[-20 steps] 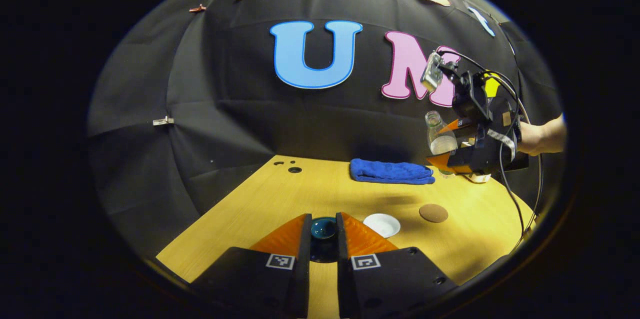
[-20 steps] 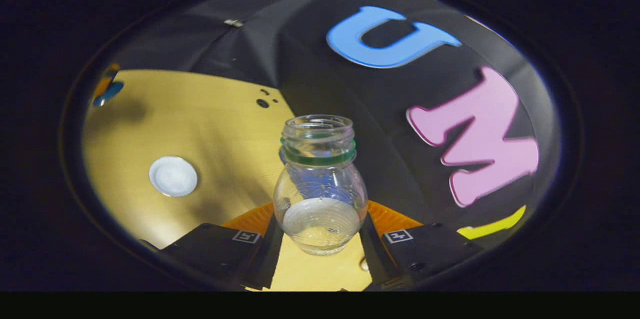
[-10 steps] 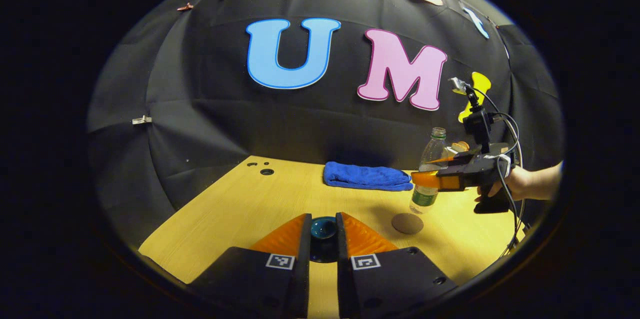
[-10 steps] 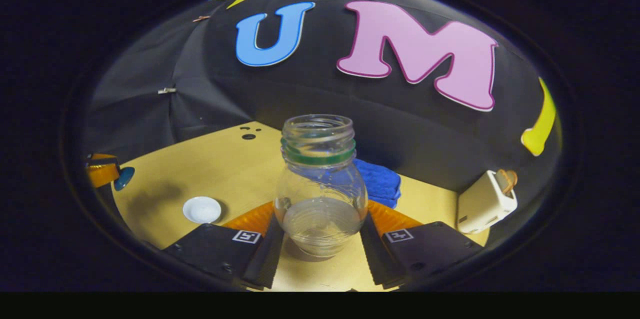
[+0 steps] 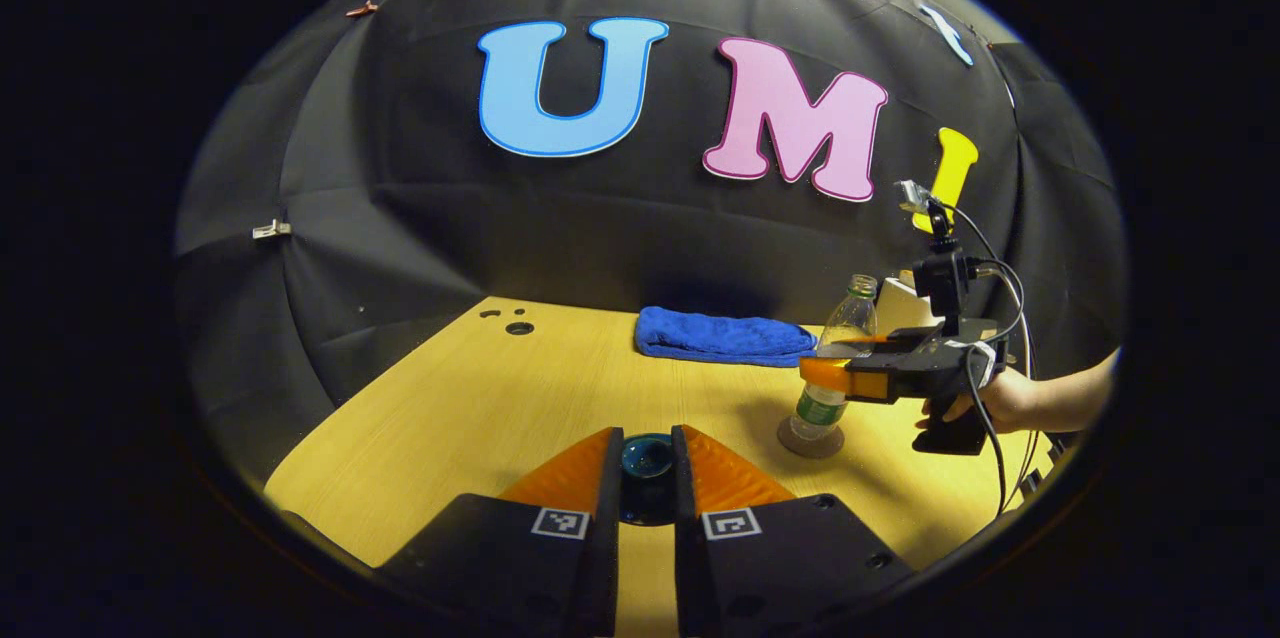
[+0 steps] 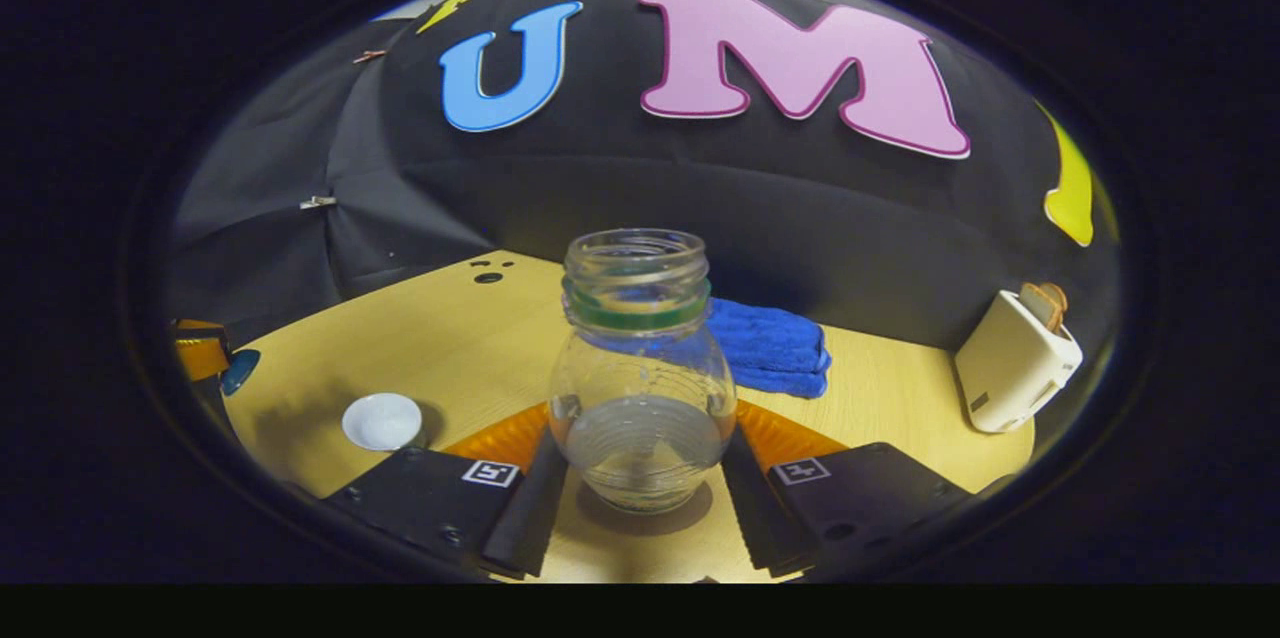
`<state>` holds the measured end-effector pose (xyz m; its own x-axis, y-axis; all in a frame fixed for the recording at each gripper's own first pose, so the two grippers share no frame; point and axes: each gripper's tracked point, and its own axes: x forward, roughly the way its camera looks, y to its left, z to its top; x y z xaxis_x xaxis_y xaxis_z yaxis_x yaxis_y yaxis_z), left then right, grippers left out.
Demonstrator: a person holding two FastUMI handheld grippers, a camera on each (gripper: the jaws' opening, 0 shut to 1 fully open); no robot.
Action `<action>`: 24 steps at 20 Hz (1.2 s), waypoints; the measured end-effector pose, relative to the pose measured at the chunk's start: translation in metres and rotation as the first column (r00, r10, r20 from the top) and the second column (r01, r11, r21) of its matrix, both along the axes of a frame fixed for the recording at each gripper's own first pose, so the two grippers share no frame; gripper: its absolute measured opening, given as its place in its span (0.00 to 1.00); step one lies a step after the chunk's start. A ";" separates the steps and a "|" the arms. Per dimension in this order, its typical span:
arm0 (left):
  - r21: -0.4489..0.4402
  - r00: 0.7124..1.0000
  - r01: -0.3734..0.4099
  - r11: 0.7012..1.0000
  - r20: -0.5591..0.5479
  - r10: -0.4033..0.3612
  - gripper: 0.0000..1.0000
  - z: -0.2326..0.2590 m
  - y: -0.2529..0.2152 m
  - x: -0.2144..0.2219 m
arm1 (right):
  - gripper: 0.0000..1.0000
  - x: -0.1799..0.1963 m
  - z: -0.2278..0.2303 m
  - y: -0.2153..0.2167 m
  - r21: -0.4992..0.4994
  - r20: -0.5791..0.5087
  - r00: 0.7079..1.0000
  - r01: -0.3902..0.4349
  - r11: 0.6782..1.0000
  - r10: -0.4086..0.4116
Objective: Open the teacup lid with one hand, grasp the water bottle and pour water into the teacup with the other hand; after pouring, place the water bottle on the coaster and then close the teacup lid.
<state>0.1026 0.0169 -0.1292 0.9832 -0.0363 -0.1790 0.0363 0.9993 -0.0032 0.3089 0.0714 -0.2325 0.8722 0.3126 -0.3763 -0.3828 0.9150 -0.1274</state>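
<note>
Lowered since a moment ago, the water bottle [image 5: 833,364] now stands upright on the coaster [image 5: 810,439], the right tool [image 6: 640,458] clamped on it. Left tool [image 5: 646,466] grips the blue lid [image 5: 646,458] above the surface [image 5: 480,398]; the white teacup [image 6: 381,420] sits uncovered.

Water bottle [image 6: 640,388] stands upright on the coaster [image 5: 810,440], between the right hand-held gripper [image 6: 640,478] fingers. Beyond it on the table [image 6: 450,338]: folded towel [image 6: 770,343]. Left of the gripper: teacup [image 6: 381,421]. Far right: toaster [image 6: 1015,363]. The left hand-held gripper [image 5: 647,478] brackets the lid [image 5: 647,458].
</note>
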 end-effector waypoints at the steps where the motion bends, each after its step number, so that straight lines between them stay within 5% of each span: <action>1: -0.002 1.000 0.001 1.000 -0.001 -0.001 0.27 -0.001 -0.001 0.001 | 0.76 0.000 -0.003 -0.001 0.016 -0.011 1.000 0.007 1.000 -0.007; 8: 0.008 1.000 0.011 1.000 -0.001 -0.011 0.24 -0.001 -0.007 0.001 | 0.82 -0.001 -0.012 -0.002 0.034 -0.042 0.999 0.025 0.999 -0.023; 11: 0.004 1.000 0.011 1.000 -0.001 -0.011 0.27 0.000 -0.009 0.000 | 1.00 -0.003 -0.015 -0.004 0.043 -0.063 0.997 0.037 0.998 -0.034; 24: 0.010 1.000 0.001 1.000 -0.003 -0.001 0.27 -0.002 -0.013 0.016 | 1.00 -0.077 -0.033 -0.044 -0.013 -0.114 0.988 0.105 0.994 -0.106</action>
